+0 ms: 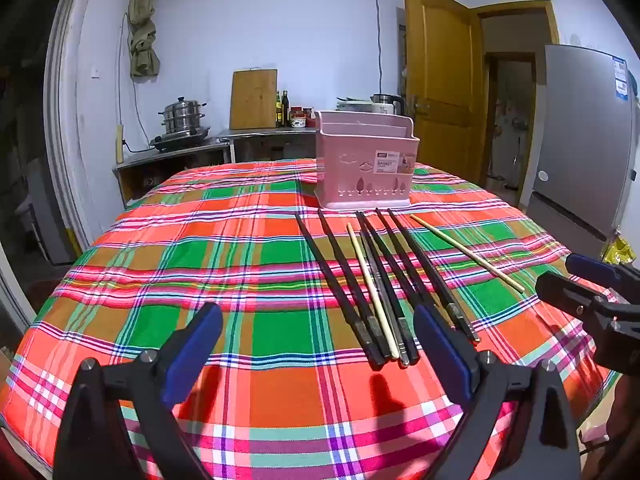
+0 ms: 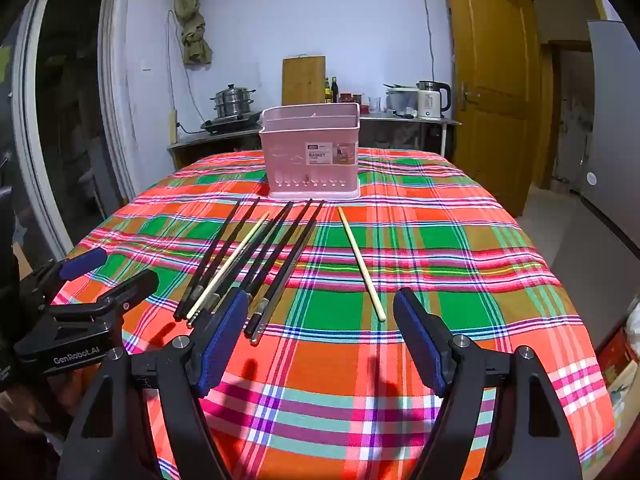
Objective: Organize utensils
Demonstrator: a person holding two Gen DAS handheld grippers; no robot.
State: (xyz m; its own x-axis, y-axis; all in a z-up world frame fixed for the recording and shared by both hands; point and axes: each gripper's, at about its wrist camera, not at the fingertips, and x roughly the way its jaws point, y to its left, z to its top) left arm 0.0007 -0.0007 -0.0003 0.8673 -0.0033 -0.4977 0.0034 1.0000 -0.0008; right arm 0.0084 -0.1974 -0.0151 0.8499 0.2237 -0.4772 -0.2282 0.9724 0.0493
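A pink utensil basket stands upright at the far middle of the plaid tablecloth. In front of it lie several black chopsticks side by side, with one pale wooden chopstick among them. Another pale chopstick lies apart to the right. My left gripper is open and empty above the near ends of the black chopsticks. My right gripper is open and empty, just short of the lone pale chopstick's near end.
The plaid tablecloth covers the whole table. Behind it a counter holds a steamer pot, a cutting board, bottles and a kettle. A wooden door and a fridge stand at the right.
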